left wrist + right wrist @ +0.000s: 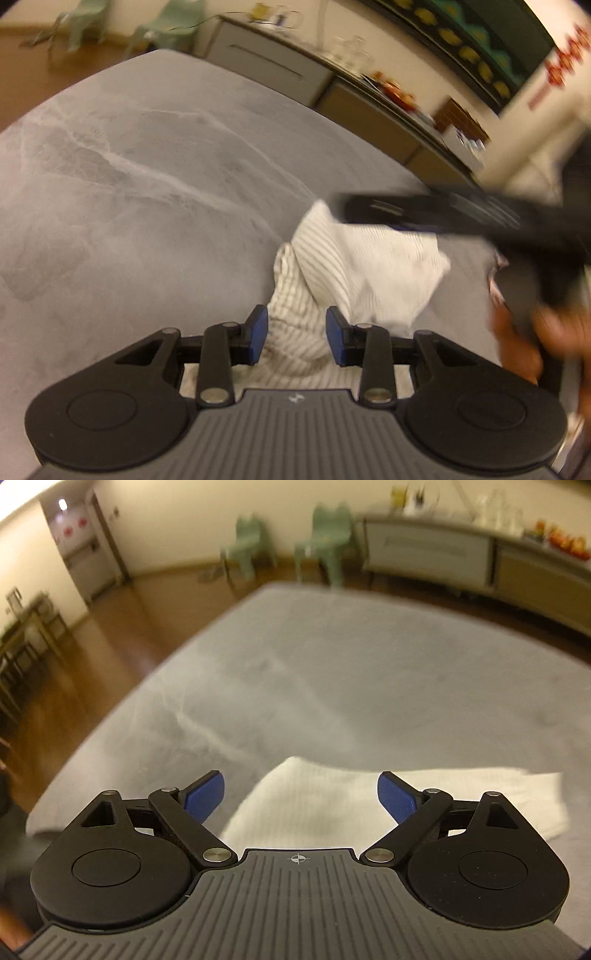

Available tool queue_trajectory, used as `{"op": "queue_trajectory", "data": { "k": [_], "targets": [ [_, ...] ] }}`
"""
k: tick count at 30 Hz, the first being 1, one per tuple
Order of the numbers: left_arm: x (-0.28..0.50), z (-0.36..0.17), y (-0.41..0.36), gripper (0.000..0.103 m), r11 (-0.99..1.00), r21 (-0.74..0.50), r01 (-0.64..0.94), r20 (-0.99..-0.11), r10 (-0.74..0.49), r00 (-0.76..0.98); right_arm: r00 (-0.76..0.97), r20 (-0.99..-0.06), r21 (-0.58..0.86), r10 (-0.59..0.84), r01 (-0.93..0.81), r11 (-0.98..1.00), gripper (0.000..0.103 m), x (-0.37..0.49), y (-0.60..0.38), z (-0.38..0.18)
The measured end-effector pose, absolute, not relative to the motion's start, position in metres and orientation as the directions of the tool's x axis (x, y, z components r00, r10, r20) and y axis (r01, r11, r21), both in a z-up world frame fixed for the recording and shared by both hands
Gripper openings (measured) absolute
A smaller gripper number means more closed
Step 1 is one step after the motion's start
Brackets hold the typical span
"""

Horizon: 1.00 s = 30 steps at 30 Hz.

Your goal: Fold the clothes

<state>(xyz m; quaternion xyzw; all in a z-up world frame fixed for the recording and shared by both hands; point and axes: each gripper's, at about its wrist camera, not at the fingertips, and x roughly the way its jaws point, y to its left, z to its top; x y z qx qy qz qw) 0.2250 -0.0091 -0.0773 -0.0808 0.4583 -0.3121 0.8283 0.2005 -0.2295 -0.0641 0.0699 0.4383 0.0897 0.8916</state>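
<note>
Cloth bunches between the blue pads of the left gripper (296, 334): a white striped garment (354, 273) rises in a peak from the grey bedspread (140, 192), the jaws partly apart around it, though whether they truly pinch it is hard to judge through the blur. The right gripper (301, 797) hangs over the same garment (332, 797), its jaws spread wide and holding nothing. From the left wrist, it (424, 214) reaches in above the fabric's top edge. Bare bedspread stretches ahead to its far edge, with green chairs (328, 542) beyond.
</note>
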Motion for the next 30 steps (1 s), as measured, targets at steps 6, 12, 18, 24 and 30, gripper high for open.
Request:
{"op": "queue_trajectory", "data": {
  "k": [6, 12, 18, 24, 30],
  "targets": [
    [0.200, -0.061, -0.003, 0.034, 0.761, -0.338, 0.554, -0.683, -0.603, 0.411, 0.528, -0.834, 0.052, 0.161, -0.216, 0.975, 0.022, 0.193, -0.193, -0.086],
    [0.197, -0.040, 0.011, 0.038, 0.717, -0.359, 0.598, -0.626, -0.660, 0.415, 0.617, -0.766, 0.056, 0.178, -0.212, 0.976, 0.015, 0.148, -0.232, -0.059],
    [0.225, -0.056, -0.014, 0.043, 0.771, -0.341, 0.537, -0.663, -0.603, 0.445, 0.642, -0.744, 0.048, 0.186, -0.226, 0.973, 0.015, 0.114, -0.243, -0.058],
    [0.227, -0.072, -0.063, 0.038, 0.759, -0.254, 0.600, -0.717, -0.564, 0.410, 0.645, -0.758, 0.003, 0.102, -0.152, 0.988, 0.019, 0.114, -0.262, -0.079],
    [0.222, -0.079, -0.083, 0.008, 0.755, -0.155, 0.638, -0.714, -0.532, 0.456, 0.690, -0.724, -0.010, 0.020, -0.038, 0.999, 0.065, 0.127, -0.299, -0.095]
  ]
}}
